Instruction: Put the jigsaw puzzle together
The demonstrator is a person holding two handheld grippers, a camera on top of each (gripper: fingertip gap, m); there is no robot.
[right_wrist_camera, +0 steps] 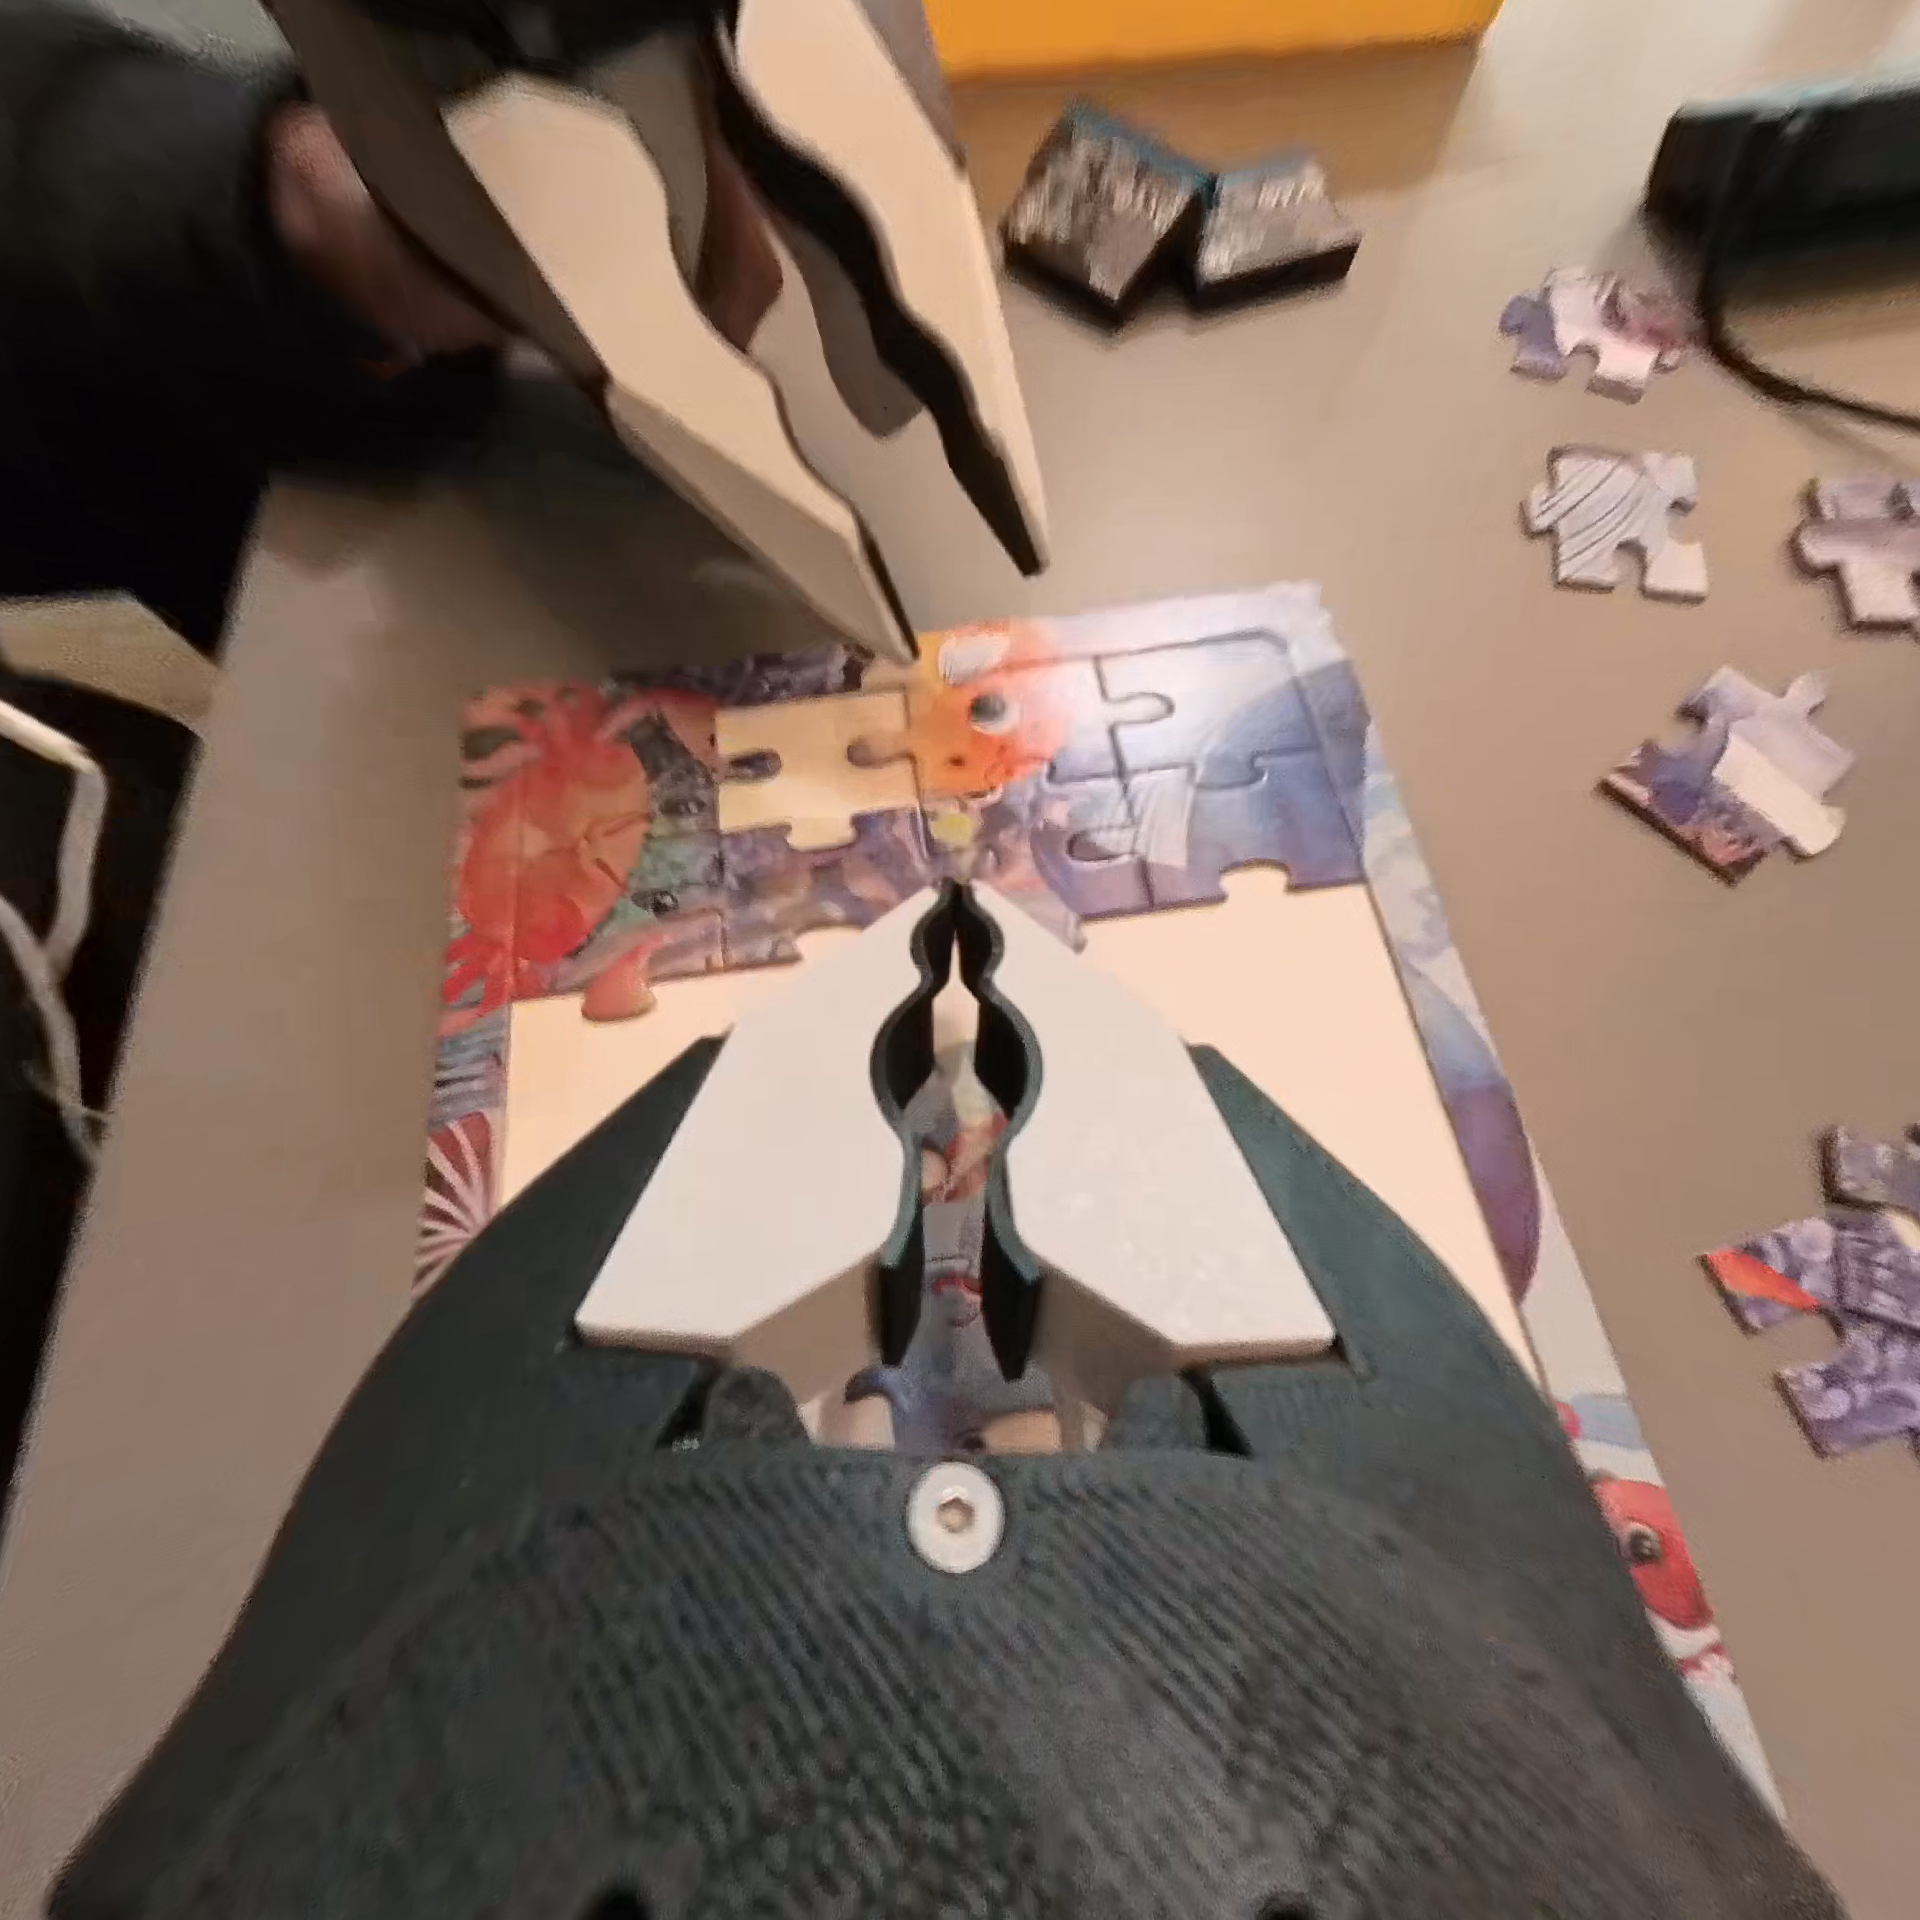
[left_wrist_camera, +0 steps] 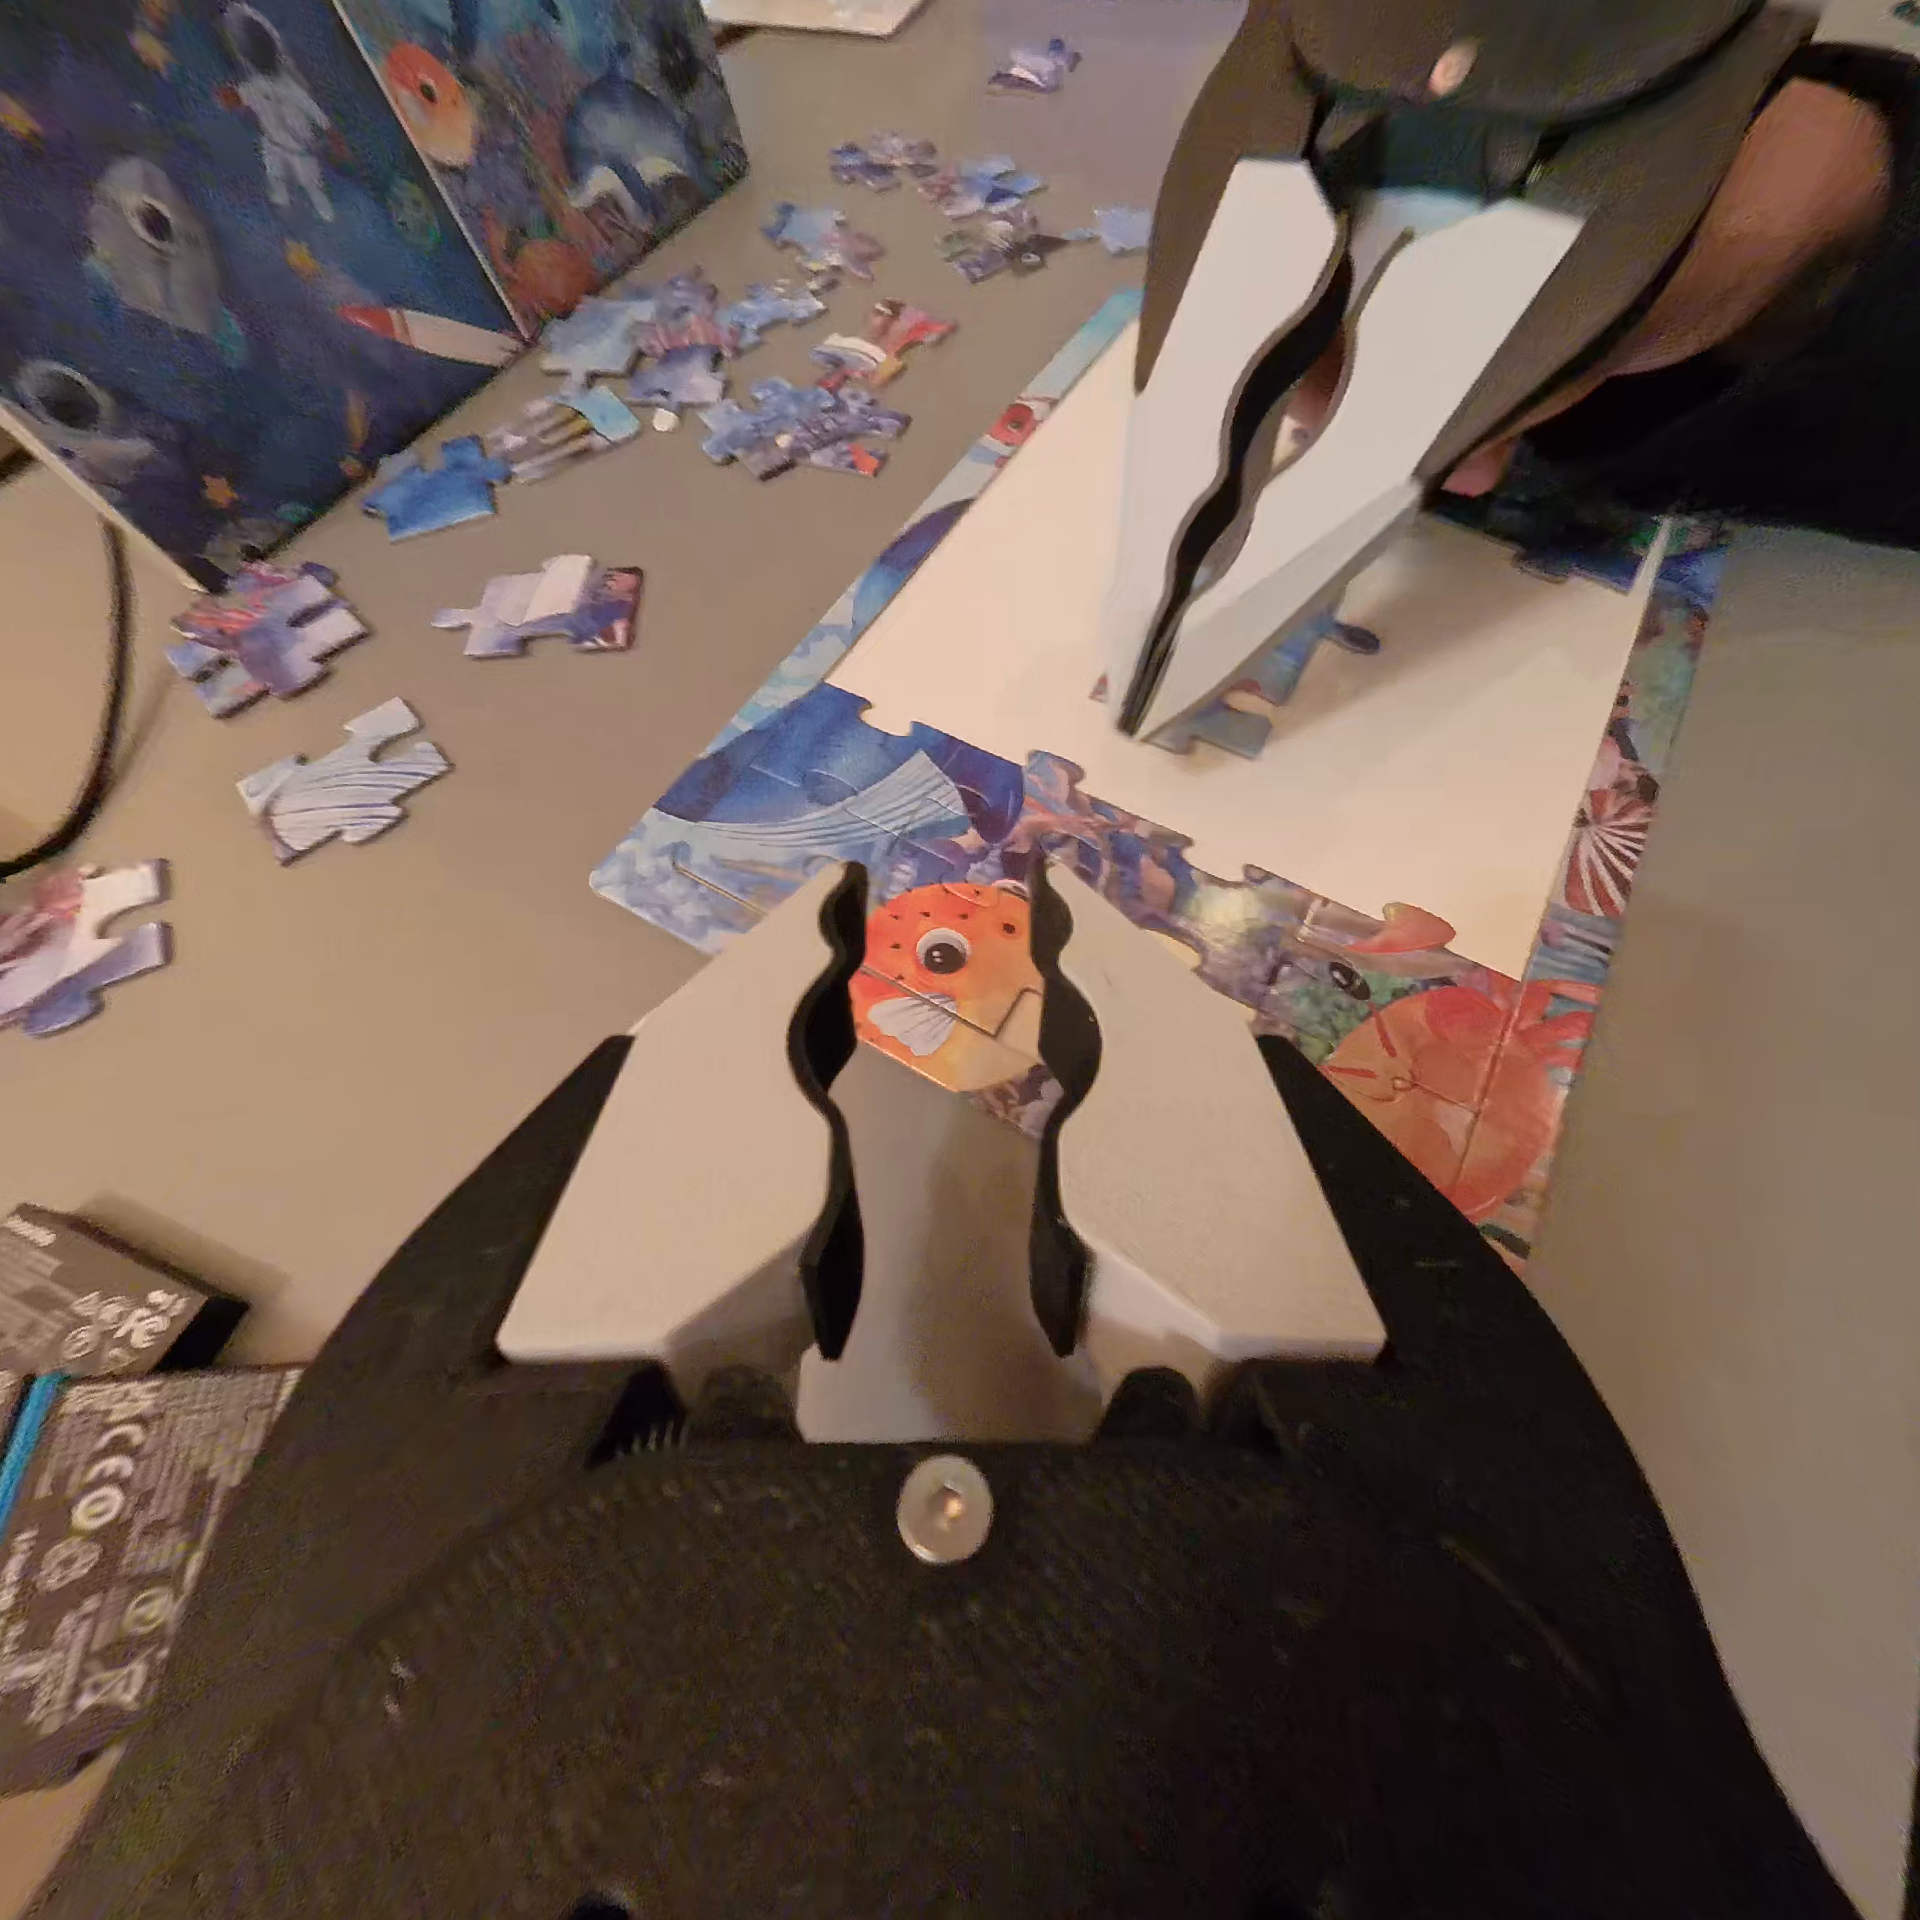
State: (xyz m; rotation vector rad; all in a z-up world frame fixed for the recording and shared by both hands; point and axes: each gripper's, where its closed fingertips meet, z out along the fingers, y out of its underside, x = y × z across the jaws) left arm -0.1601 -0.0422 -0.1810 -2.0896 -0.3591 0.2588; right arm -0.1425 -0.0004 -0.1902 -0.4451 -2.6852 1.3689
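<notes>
The puzzle tray [left_wrist_camera: 1351,831] lies on the grey table, its near rows assembled and its white middle bare. It also shows in the right wrist view [right_wrist_camera: 1247,987]. My left gripper [left_wrist_camera: 945,883] is open and empty, its jaws spread over the orange fish piece [left_wrist_camera: 935,956]. From the right wrist view, the left gripper [right_wrist_camera: 971,603] has one fingertip down at the fish piece [right_wrist_camera: 977,727], beside a bare slot [right_wrist_camera: 810,758]. My right gripper [right_wrist_camera: 956,899] is shut, tips down on the tray at the edge of a loose piece [left_wrist_camera: 1226,722] lying flat under it.
Several loose pieces [left_wrist_camera: 343,795] are scattered on the table left of the tray, also seen in the right wrist view [right_wrist_camera: 1616,520]. The puzzle box [left_wrist_camera: 208,260] stands at far left. Small black boxes [right_wrist_camera: 1174,239] and a black cable [left_wrist_camera: 104,707] lie near the table edge. The tips of one gripper are about 6 centimeters away from the tips of the other. My left gripper's tips are some 4 centimeters from the bare slot [right_wrist_camera: 810,758].
</notes>
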